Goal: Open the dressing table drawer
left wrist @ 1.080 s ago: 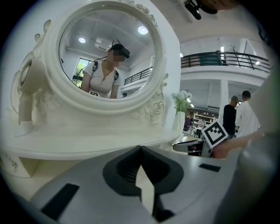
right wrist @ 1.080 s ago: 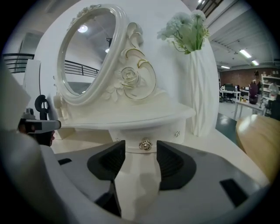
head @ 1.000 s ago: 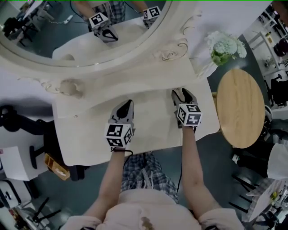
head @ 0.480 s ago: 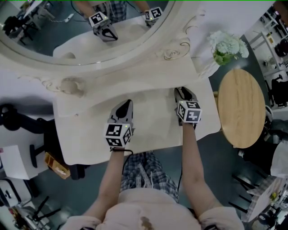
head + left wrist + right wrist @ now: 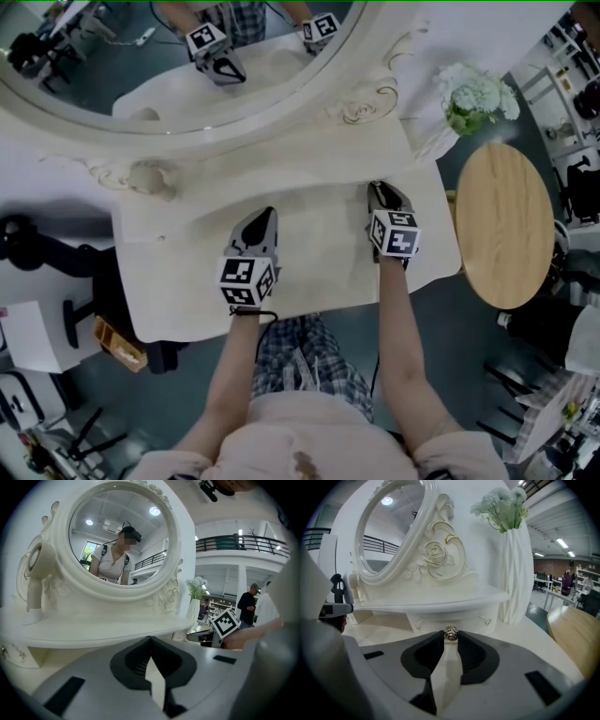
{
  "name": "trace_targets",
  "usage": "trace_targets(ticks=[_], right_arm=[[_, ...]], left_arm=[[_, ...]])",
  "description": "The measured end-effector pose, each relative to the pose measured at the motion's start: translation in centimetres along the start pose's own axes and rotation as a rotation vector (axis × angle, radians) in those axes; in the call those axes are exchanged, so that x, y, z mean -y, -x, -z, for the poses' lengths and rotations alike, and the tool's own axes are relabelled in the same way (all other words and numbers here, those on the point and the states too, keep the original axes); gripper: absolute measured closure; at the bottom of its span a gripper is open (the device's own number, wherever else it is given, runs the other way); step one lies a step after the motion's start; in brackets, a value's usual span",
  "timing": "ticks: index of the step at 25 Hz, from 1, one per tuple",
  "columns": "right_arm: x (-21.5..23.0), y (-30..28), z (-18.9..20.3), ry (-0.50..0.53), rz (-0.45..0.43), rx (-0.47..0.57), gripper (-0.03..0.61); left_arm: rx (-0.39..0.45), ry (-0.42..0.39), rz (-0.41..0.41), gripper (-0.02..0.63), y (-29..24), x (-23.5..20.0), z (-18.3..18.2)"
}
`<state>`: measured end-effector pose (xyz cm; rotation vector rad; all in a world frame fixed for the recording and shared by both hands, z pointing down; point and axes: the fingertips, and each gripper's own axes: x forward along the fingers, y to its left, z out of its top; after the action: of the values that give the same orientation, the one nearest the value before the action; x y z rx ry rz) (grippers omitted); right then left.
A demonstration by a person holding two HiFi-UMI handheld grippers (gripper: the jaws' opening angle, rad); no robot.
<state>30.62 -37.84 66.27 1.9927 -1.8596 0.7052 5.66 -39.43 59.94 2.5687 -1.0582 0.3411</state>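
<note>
- Two jaws of my right gripper (image 5: 450, 638) are closing on the drawer knob (image 5: 450, 633), seemingly touching it
- Left gripper (image 5: 150, 639) jaws together, holding nothing

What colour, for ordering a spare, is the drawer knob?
Drawer knob: silvery metal, best in the right gripper view.

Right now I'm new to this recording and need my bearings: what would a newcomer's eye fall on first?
The big carved oval mirror fills the top of the head view. Below it, the right gripper is closing its jaws on a small metal drawer knob, and a tall white flower vase stands at the right.
</note>
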Motion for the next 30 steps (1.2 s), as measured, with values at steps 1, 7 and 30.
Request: trace_targets(ticks=[1, 7, 30], right_arm=[[0.0, 0.2, 0.1, -0.002, 0.002, 0.002, 0.472], [0.0, 1.0, 0.7, -0.002, 0.002, -0.003, 0.472], [-0.1, 4.5, 2.9, -0.013, 0.003, -0.011, 0.472]], left_arm=[[0.000, 0.001, -0.001, 0.588, 0.1, 0.0, 0.0], [-0.002, 0.005, -0.002, 0.588, 0.3, 0.1, 0.3], [0.012, 0.009, -0.014, 0.588, 2.2, 0.9, 0.2]])
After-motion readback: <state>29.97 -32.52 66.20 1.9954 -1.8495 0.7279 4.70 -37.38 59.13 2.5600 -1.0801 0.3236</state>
